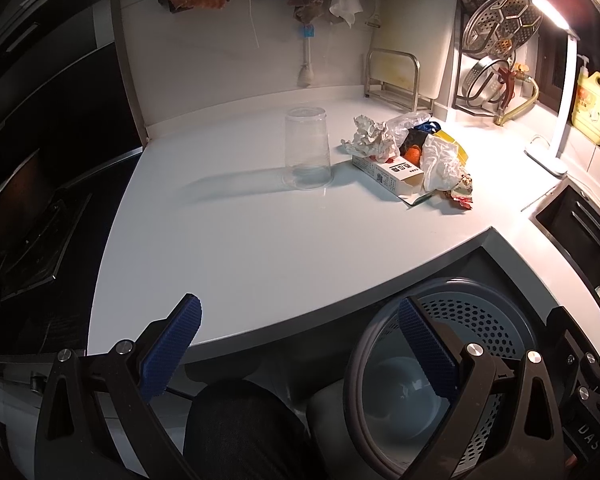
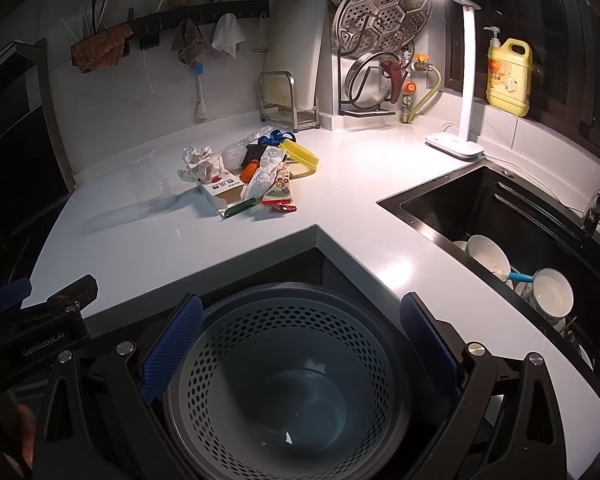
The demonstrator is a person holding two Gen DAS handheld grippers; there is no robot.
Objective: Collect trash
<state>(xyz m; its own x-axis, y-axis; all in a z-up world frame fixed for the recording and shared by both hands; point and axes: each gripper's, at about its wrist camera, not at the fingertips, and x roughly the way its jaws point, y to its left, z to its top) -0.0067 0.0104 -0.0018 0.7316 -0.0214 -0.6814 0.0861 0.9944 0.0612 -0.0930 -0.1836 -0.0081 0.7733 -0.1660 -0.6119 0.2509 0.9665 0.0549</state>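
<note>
Nothing collected yet, I'd say: the perforated bin [image 2: 288,364] right under the right tongs [image 2: 300,344] looks empty. Both tongs, left [image 1: 300,352] too, are spread wide and hold nothing. The trash pile [image 1: 412,156] sits well ahead on the desk [image 1: 240,240], beside an upturned clear cup [image 1: 307,148]. Only the right view shows the sink [image 2: 500,216] with dishes.
</note>
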